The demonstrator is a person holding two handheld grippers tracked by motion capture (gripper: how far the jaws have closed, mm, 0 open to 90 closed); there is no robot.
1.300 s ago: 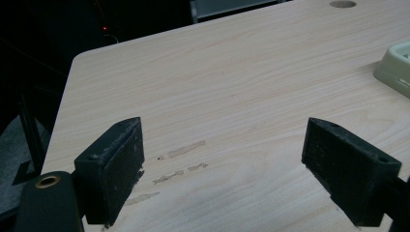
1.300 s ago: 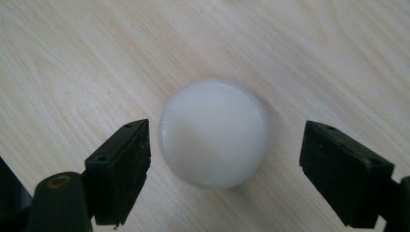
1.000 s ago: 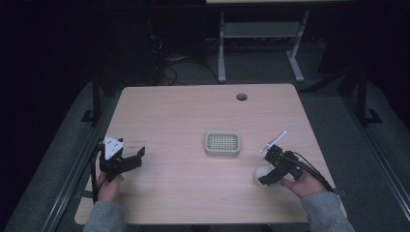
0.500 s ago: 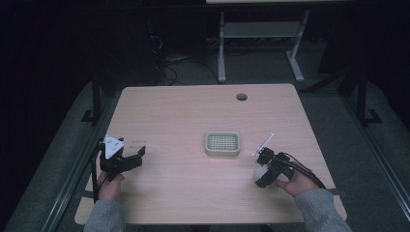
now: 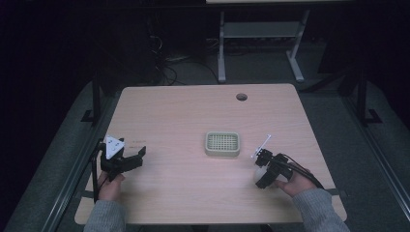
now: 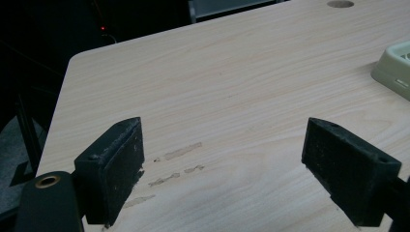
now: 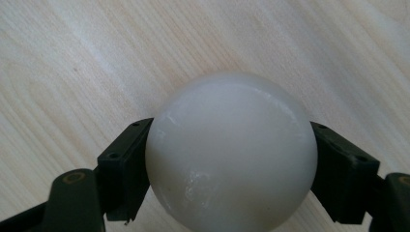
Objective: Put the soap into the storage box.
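A dark room surrounds the pale wooden table. Near its right front corner the right gripper clamps a white ball just above the wood. By the left edge the left gripper gapes wide, holding nothing. A tray sits mid-table.

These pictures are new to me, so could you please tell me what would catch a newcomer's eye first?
A smooth white ball stands out first, clamped between the black jaws of the right gripper near the pale wooden table's front right. Next comes the pale green rectangular tray with a grid insert, sitting mid-table just left of that gripper. The left gripper rests at the front left, its jaws wide apart over bare wood.
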